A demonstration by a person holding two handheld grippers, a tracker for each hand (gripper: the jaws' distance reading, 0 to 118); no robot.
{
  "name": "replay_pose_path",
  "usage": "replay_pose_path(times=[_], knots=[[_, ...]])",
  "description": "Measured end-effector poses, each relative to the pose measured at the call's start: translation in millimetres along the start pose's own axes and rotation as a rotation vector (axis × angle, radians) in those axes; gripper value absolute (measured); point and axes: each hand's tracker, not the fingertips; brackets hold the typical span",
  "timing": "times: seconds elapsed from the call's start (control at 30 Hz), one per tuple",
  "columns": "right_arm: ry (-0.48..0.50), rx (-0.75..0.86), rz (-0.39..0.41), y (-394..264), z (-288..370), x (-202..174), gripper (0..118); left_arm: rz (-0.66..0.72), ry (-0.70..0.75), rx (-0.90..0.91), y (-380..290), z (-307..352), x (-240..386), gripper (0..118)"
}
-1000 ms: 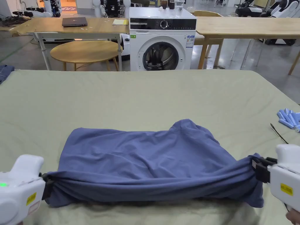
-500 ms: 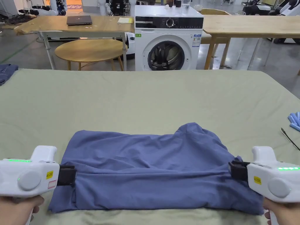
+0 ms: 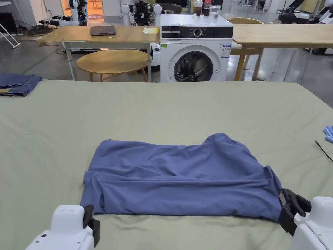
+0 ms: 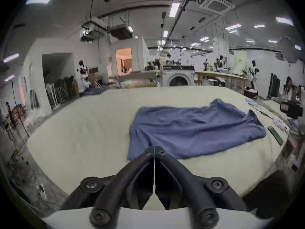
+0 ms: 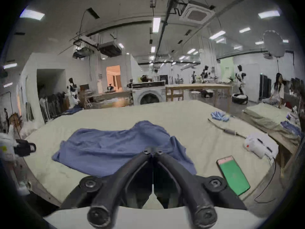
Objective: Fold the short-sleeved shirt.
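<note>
Head view, shirt (image 3: 182,177): blue, folded to a band on the green-covered desk (image 3: 162,107); long axis runs left-right, collar bump toward the far edge at right.
Head view, left claw (image 3: 92,221): just off the shirt's near-left corner.
Head view, right claw (image 3: 292,208): at the near-right corner; contact cannot be told.
Left gripper view, left claw (image 4: 154,150): jaws together, nothing between; shirt (image 4: 194,130) beyond the tips.
Right gripper view, right claw (image 5: 152,150): jaws together, empty; shirt (image 5: 115,148) lies ahead; phone (image 5: 233,174) to its right.
</note>
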Motion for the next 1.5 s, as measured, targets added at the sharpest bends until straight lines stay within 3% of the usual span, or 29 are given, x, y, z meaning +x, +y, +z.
replay_pose_path(times=[0.1,0.3,0.33,0.37,0.4,0.43,0.5,0.7,0.73,0.77,0.8,0.87,0.9,0.93,0.97,1.0,1.1,1.27,1.3,1.33,1.37,1.43,1.5], knots=[[-0.021,-0.004,0.032,-6,3,1,0,-0.011,0.026,-0.04,-8,-5,-13,0],[-0.038,-0.048,0.022,-12,1,11,0,0.086,0.013,-0.16,-6,-43,-50,0],[-0.042,-0.054,0.024,-13,0,13,0,0.074,0.023,-0.179,-5,-52,-53,14],[-0.046,-0.062,0.028,-14,-3,14,0,0.056,0.03,-0.207,-1,-62,-52,46],[-0.051,-0.071,0.032,-15,-5,16,0,0.053,0.028,-0.231,1,-73,-55,95],[-0.056,-0.078,0.036,-15,-6,17,0,0.063,0.024,-0.221,3,-82,-58,111],[-0.064,-0.091,0.042,-16,-11,21,0,0.078,0.028,-0.228,14,-99,-59,111],[-0.098,-0.132,0.06,-15,-25,36,0,0.073,0.065,-0.349,26,-158,-58,107],[-0.107,-0.138,0.062,-14,-28,39,0,0.06,0.052,-0.414,23,-169,-57,94],[-0.117,-0.144,0.064,-14,-31,44,0,0.031,0.046,-0.459,19,-176,-53,65],[-0.126,-0.148,0.066,-13,-35,49,0,-0.018,0.045,-0.468,13,-179,-46,51],[-0.151,-0.162,0.072,-12,-42,58,0,-0.108,0.053,-0.402,13,-169,-34,36],[-0.154,-0.174,0.071,-11,-47,63,15,-0.095,0.026,-0.411,16,-164,-35,19],[-0.142,-0.209,0.058,-10,-55,70,46,-0.069,0.009,-0.409,18,-160,-36,9],[-0.132,-0.244,0.044,-10,-64,75,87,-0.057,0.014,-0.39,20,-156,-37,5],[-0.134,-0.272,0.041,-11,-73,79,118,-0.049,0.02,-0.368,22,-152,-37,5],[-0.117,-0.305,0.04,-18,-104,85,118,0.028,-0.017,-0.354,28,-142,-42,4],[-0.069,-0.505,-0.006,-35,-147,90,114,0.022,-0.007,-0.354,28,-139,-44,4],[-0.057,-0.534,-0.009,-37,-150,89,84,0.029,-0.007,-0.357,28,-141,-48,4],[-0.022,-0.565,-0.012,-38,-150,87,47,0.034,-0.008,-0.363,28,-141,-49,3],[0.015,-0.55,-0.024,-39,-146,87,25,0.042,-0.016,-0.369,28,-139,-50,3],[0.01,-0.477,0.052,-25,-127,78,15,0.028,-0.017,-0.361,31,-132,-52,2],[0.028,-0.414,0.061,-7,-105,74,15,0.03,-0.025,-0.337,39,-118,-56,2]])
